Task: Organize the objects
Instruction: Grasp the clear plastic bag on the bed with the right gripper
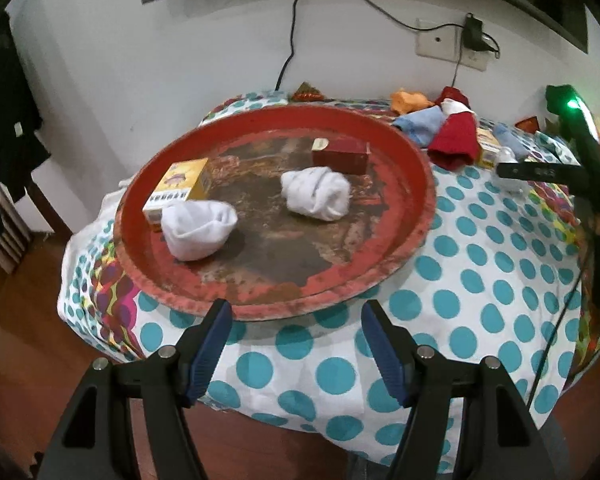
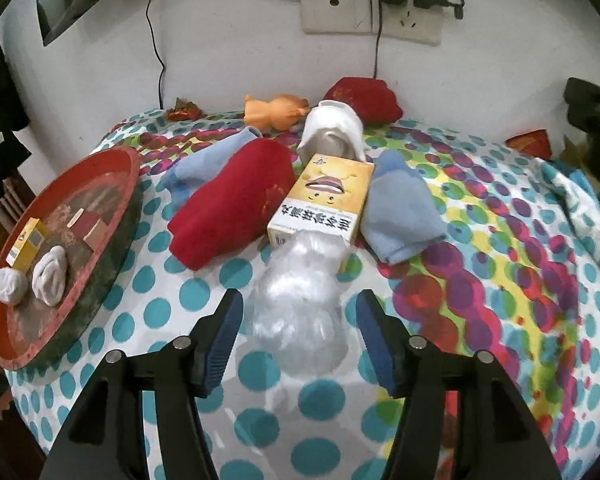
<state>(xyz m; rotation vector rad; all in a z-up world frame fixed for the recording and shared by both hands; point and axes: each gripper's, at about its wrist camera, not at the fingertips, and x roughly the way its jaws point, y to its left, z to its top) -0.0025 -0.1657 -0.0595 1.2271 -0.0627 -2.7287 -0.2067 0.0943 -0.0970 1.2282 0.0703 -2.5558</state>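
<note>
A round red tray on the dotted cloth holds a yellow box, a dark red box and two balled white socks. My left gripper is open and empty, just short of the tray's near rim. In the right wrist view my right gripper is open. A crumpled clear plastic piece lies between its fingers, and the pads do not press on it. Behind the plastic sit a yellow box, a red sock, two light blue socks and a white sock.
An orange toy and a red cloth bundle lie at the back near the wall. Cables hang from a wall socket. The tray lies to the left of the pile. The table's cloth drops off at the front and sides.
</note>
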